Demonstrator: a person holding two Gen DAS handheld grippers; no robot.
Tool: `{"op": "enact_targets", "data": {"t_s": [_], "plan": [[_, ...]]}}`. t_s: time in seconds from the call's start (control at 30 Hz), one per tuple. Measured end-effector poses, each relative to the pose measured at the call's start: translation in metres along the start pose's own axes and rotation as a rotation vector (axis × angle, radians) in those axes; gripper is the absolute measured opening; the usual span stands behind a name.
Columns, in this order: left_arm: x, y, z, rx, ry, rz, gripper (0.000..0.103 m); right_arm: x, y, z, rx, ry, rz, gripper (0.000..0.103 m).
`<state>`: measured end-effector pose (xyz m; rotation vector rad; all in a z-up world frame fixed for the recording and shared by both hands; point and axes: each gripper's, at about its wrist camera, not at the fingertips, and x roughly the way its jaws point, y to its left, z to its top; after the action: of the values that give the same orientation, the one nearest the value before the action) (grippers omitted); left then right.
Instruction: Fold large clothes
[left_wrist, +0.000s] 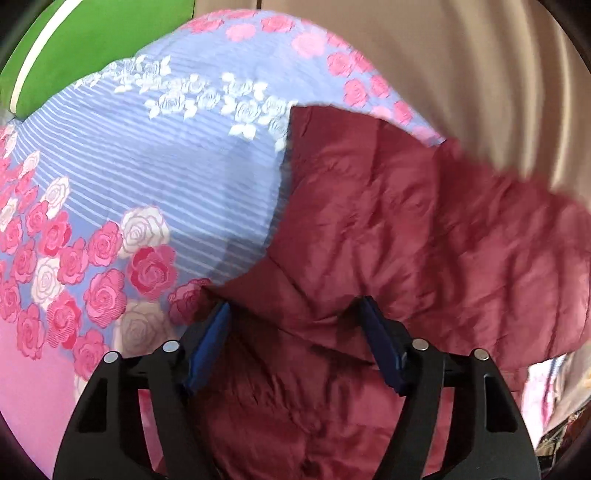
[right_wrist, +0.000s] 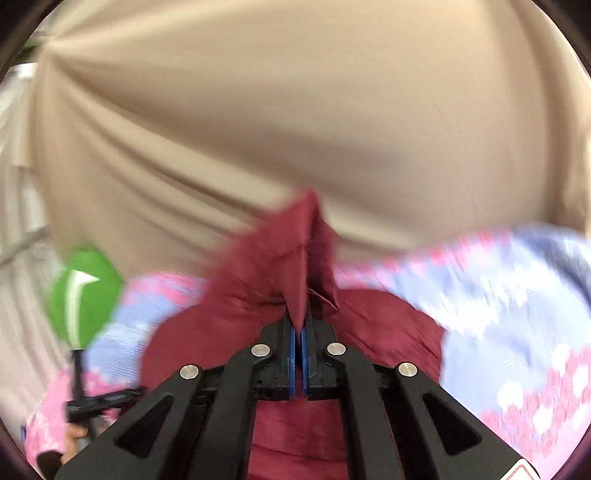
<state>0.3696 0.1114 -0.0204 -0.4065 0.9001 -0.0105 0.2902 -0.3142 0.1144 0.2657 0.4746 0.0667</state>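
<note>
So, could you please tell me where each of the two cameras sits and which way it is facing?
Left wrist: on the left gripper, looking down along its open blue pads at the maroon jacket on the floral bedsheet; only its black fingers show.
Right wrist: on the right gripper, facing a beige curtain, jaws shut on a raised fold of the jacket; a hand and the other gripper show at lower left.
Shared: jacket, bedsheet, curtain and green cushion.
</note>
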Motion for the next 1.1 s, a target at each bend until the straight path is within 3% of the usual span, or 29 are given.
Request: {"op": "enact_targets", "data": {"t_s": [0.07, 0.13, 0.33, 0.43, 0.5, 0.53, 0.6, 0.7, 0.8, 0.9, 0.97, 1.0, 1.1], "plan": [[0.004, -0.004, -0.003, 0.037, -0.027, 0.040, 0.061, 0.057, -0.036, -0.030, 0.051, 0.187, -0.128, 0.002], [0.004, -0.007, -0.005, 0.056, -0.034, 0.058, 0.058, 0.087, -0.057, -0.059, 0.060, 0.286, -0.193, 0.002], [0.002, 0.001, -0.005, 0.054, -0.061, 0.062, 0.042, 0.072, -0.068, -0.064, 0.132, 0.208, -0.097, 0.002], [-0.003, -0.002, -0.014, 0.091, -0.092, 0.085, 0.038, 0.085, -0.075, -0.078, 0.119, 0.295, -0.116, 0.003], [-0.003, -0.002, -0.014, 0.096, -0.104, 0.086, 0.037, 0.072, -0.075, -0.077, 0.143, 0.272, -0.134, 0.005], [-0.005, 0.003, -0.016, 0.088, -0.107, 0.079, 0.036, 0.059, -0.070, -0.073, 0.136, 0.235, -0.184, 0.012], [-0.009, 0.008, -0.019, 0.064, -0.115, 0.068, 0.031, 0.037, -0.055, -0.065, 0.104, 0.153, -0.253, 0.018], [-0.015, 0.016, -0.026, 0.030, -0.125, 0.058, 0.023, 0.022, -0.014, -0.050, 0.031, 0.095, -0.192, 0.018], [-0.018, 0.023, -0.028, -0.004, -0.128, 0.043, 0.019, 0.039, 0.059, -0.046, -0.105, 0.177, 0.001, 0.018], [-0.021, 0.025, -0.032, -0.016, -0.131, 0.034, 0.018, 0.067, 0.118, -0.057, -0.204, 0.248, 0.137, 0.018], [-0.021, 0.028, -0.030, -0.016, -0.132, 0.033, 0.018, 0.094, 0.164, -0.070, -0.289, 0.287, 0.179, 0.017], [-0.020, 0.028, -0.030, -0.016, -0.132, 0.033, 0.018, 0.110, 0.186, -0.078, -0.311, 0.316, 0.202, 0.012], [-0.019, 0.026, -0.027, -0.014, -0.132, 0.037, 0.018, 0.148, 0.221, -0.090, -0.328, 0.367, 0.230, 0.009]]}}
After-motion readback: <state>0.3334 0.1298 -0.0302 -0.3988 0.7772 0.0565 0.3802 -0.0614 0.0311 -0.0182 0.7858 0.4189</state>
